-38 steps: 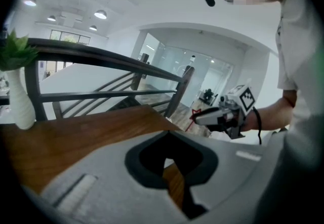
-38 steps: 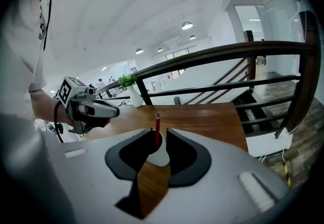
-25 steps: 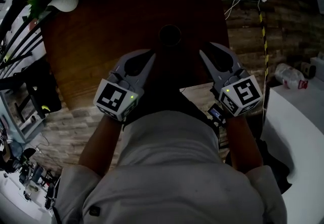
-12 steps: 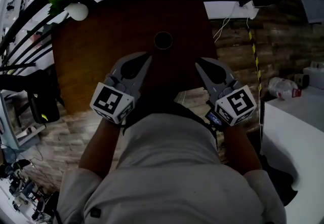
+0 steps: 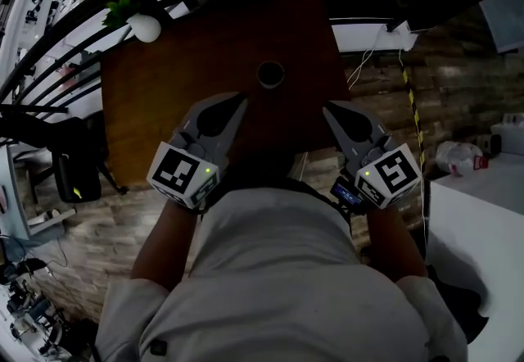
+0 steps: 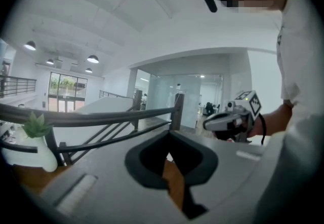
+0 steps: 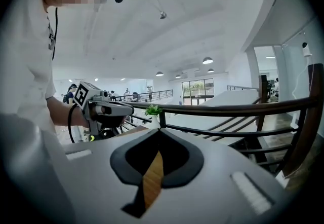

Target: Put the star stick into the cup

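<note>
A dark round cup (image 5: 270, 74) stands on the brown wooden table (image 5: 180, 90), towards its far middle. No star stick shows in any view. My left gripper (image 5: 241, 97) hovers over the table's near part, left of and nearer than the cup, its jaws shut with nothing between them. My right gripper (image 5: 326, 106) is over the table's near right edge, also shut and empty. In the left gripper view the closed jaws (image 6: 169, 133) frame a strip of table, with the right gripper (image 6: 230, 119) beyond. The right gripper view shows its shut jaws (image 7: 158, 130) and the left gripper (image 7: 98, 109).
A white vase with a green plant (image 5: 143, 24) sits at the table's far left corner. A black railing (image 5: 74, 65) curves behind and left of the table. A white counter (image 5: 475, 221) lies at the right, with a plastic bottle (image 5: 463, 157) and cables (image 5: 368, 57) on the wood floor.
The head view has shifted, so table and cup sit slightly lower in frame. Both grippers stay shut at about the same place near the table's front edge.
</note>
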{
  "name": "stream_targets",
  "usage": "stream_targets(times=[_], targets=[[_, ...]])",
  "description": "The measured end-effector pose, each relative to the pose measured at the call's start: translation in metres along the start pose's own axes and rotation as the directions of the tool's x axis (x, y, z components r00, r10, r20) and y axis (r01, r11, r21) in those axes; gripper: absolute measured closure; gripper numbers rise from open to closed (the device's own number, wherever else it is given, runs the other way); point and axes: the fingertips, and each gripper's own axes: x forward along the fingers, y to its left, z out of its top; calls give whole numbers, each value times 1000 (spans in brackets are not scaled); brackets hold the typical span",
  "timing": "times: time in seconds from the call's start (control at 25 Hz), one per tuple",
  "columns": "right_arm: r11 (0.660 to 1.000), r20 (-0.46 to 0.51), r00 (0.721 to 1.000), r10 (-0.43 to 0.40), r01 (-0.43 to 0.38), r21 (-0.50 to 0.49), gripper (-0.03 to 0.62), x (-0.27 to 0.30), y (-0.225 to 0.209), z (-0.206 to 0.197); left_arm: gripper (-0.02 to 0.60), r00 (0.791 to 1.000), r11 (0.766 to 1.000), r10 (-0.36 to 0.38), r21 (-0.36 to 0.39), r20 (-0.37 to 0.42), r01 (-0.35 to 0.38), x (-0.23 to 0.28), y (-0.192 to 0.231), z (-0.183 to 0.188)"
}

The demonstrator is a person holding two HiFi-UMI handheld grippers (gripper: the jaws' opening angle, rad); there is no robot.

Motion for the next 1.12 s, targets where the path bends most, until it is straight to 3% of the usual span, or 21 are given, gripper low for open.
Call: stream_targets(times=[0.28,0.64,1.12], targets=[[1000,13,1000,-13,13,5,586,3,30,6,578,999,999,-37,20,21,37,-24,-1,7],[996,38,996,-83,81,44,586,14,83,20,578,991,990,-135,36,-1,135,-78,7,6],[969,50,971,-232,226,96,586,2,161,12,578,959,959,-282,20,-12,283,-145,-3,-14]])
